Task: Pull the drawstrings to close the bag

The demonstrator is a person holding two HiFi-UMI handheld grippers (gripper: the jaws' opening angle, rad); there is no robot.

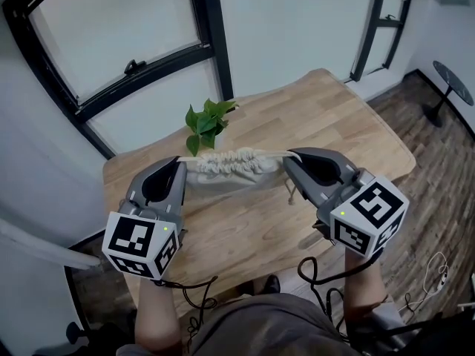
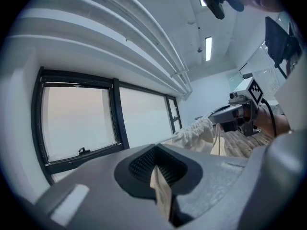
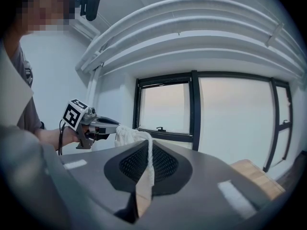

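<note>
Grey moulded left gripper (image 1: 180, 163) and right gripper (image 1: 289, 157), black-and-white marker cubes (image 1: 141, 243), black cables (image 1: 303, 267), grey shirt (image 1: 260, 332).

Surface (image 1: 245, 228): one, light wood with visible grain, rounded corners, its far edge near the window wall.
On it, far side: small plant (image 1: 208, 121), green leaves, upright, standing close to the far edge.
Over its middle: pale cloth bag (image 1: 230, 170), top gathered into pleats; whether its underside rests on the wood cannot be told.
Floor (image 1: 438, 191): dark wood planks, right of the surface.
On it: thin white cable (image 1: 434, 273), loosely looped.
</note>
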